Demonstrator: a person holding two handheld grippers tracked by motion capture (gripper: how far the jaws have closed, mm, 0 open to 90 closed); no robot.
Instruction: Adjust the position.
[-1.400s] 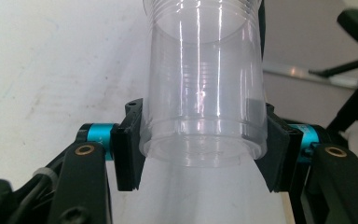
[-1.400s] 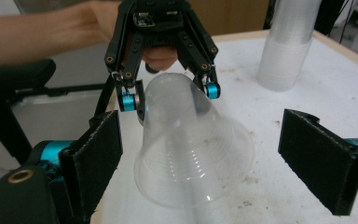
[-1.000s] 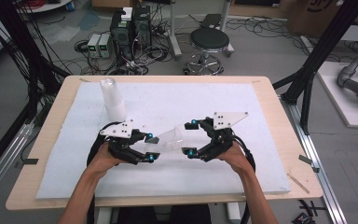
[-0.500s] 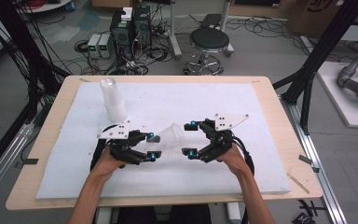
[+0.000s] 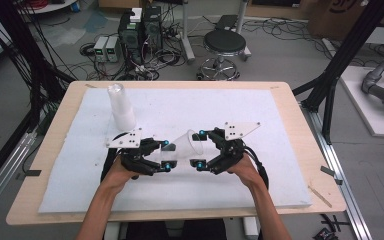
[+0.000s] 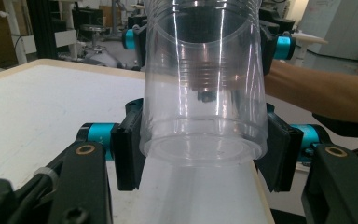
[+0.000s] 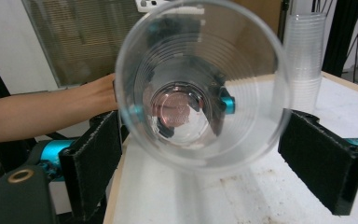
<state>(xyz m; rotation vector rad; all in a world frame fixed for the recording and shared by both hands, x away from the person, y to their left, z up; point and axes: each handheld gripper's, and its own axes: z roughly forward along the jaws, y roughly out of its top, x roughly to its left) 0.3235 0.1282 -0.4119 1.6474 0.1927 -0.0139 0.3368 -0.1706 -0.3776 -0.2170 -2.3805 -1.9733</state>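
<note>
From above, I hold my left gripper point(image 5: 166, 155) and my right gripper point(image 5: 198, 148) over the white mat point(image 5: 280, 125) on the table point(image 5: 300, 107), their tips turned toward each other near the front middle. Between them lies the clear cup point(image 5: 186, 144) on its side, off the mat, its base toward my left jaws and its open mouth toward my right. A stack of cups point(image 5: 121, 106) stands upright on the mat behind my left gripper, apart from it. Beyond the table's far edge a stool point(image 5: 225, 46) stands on the floor. Looking along my left gripper point(image 6: 204, 156), its two black pads press on either side of the cup point(image 6: 205, 84) near the base — the jaws are closed on it, and the cup runs away from the camera toward my other gripper point(image 6: 205, 39), whose blue-tipped jaws sit beside the rim. My right forearm point(image 6: 326, 91) comes in from the right edge there. Looking along my right gripper point(image 7: 200, 161), I see straight into the mouth of the cup point(image 7: 261, 140), down to its base. The right pads stand outside the rim on both sides with gaps showing, so those jaws are open — not gripping. The stack point(image 7: 305, 56) rises at the upper right, and my left forearm point(image 7: 42, 112) crosses at the left.
</note>
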